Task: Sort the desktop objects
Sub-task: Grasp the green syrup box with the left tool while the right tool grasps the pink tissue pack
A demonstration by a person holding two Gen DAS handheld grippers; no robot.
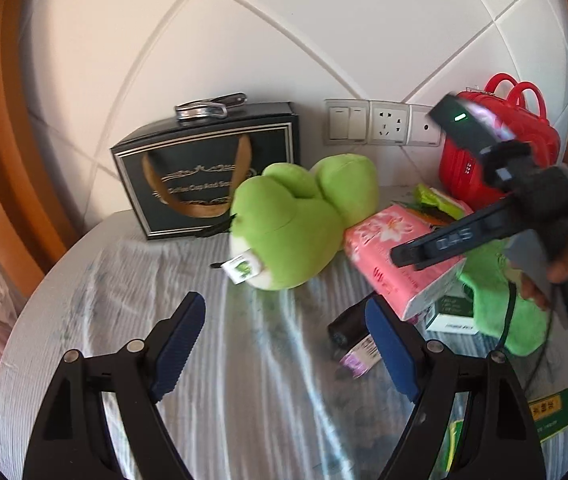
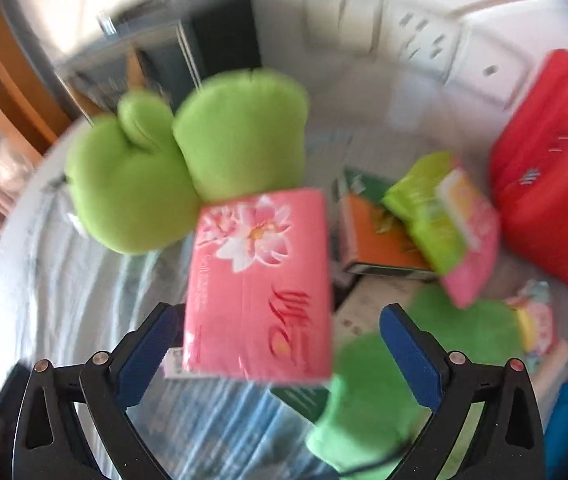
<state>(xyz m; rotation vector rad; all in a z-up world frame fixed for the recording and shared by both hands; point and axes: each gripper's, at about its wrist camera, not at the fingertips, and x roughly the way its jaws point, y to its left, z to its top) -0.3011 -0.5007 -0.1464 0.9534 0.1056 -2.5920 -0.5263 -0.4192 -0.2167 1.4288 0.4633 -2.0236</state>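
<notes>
A green plush toy (image 1: 287,228) (image 2: 188,160) lies on the striped cloth of the table (image 1: 164,280). To its right a pink tissue pack (image 1: 375,236) (image 2: 260,280) rests on other items. My right gripper (image 1: 405,260) (image 2: 280,340), held by a hand, hovers over that pack. Its jaws are open and wider than the pack, and the blue pads stand clear of both sides. My left gripper (image 1: 284,340) is open above bare cloth in front of the plush, with nothing between its fingers. A small dark bottle (image 1: 347,328) lies beside its right finger.
A black gift box (image 1: 204,172) stands at the back left. A red case (image 1: 463,168) (image 2: 547,180) sits at the back right under wall sockets (image 1: 383,122). A green cloth (image 1: 503,312) (image 2: 367,400), an orange box (image 2: 371,236) and a green-pink packet (image 2: 451,216) crowd the right side.
</notes>
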